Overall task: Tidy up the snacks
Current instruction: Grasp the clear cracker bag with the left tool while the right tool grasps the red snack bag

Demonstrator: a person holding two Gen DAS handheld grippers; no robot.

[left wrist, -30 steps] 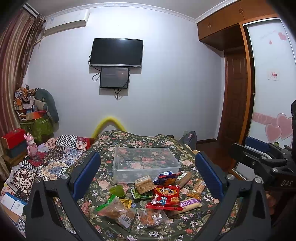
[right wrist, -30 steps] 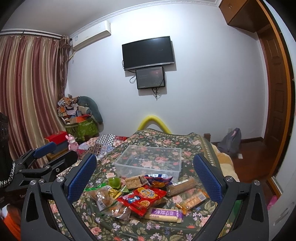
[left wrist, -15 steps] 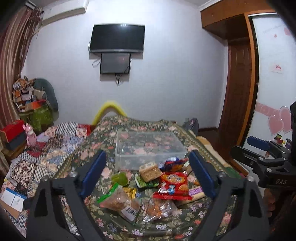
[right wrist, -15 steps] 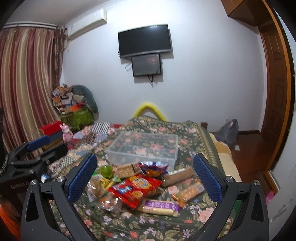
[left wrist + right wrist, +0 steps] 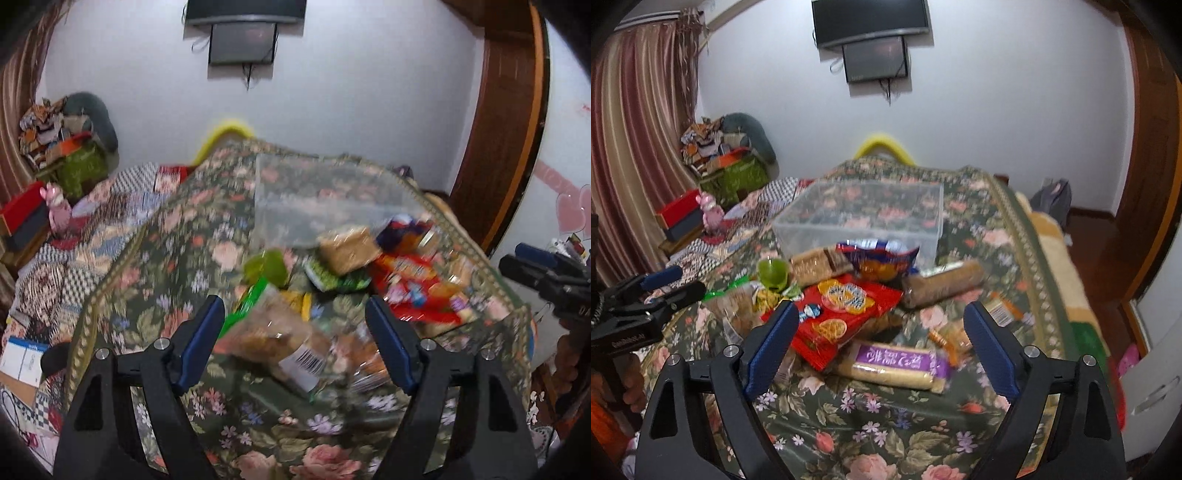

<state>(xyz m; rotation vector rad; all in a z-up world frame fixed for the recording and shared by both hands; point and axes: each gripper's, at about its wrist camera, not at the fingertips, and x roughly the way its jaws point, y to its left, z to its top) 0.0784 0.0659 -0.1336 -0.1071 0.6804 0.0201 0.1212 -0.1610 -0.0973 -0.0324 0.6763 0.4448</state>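
A pile of snack packets lies on the floral tablecloth (image 5: pixel 886 428) in front of an empty clear plastic bin (image 5: pixel 860 218). My left gripper (image 5: pixel 295 328) hovers above a clear bag with a barcode label (image 5: pixel 284 343); its jaws are closing and touch nothing. My right gripper (image 5: pixel 882 332) hangs over a purple-labelled wafer pack (image 5: pixel 897 363) and a red biscuit packet (image 5: pixel 842 310), its jaws also closing with no pad on anything. A green cup (image 5: pixel 772 273), a blue and orange bag (image 5: pixel 879 258) and a brown biscuit roll (image 5: pixel 942 284) lie nearer the bin. The left wrist view is blurred.
The clear bin (image 5: pixel 325 199) stands behind the pile in the left wrist view. A patchwork cover (image 5: pixel 713 247), a red box (image 5: pixel 679 210) and a pink toy (image 5: pixel 711 218) lie to the left. A grey backpack (image 5: pixel 1052 199) and a wooden door (image 5: pixel 1152 147) are at the right.
Both grippers have sunk toward the snack pile and tipped downward, so the packets look bigger and closer. Both pairs of jaws have narrowed.
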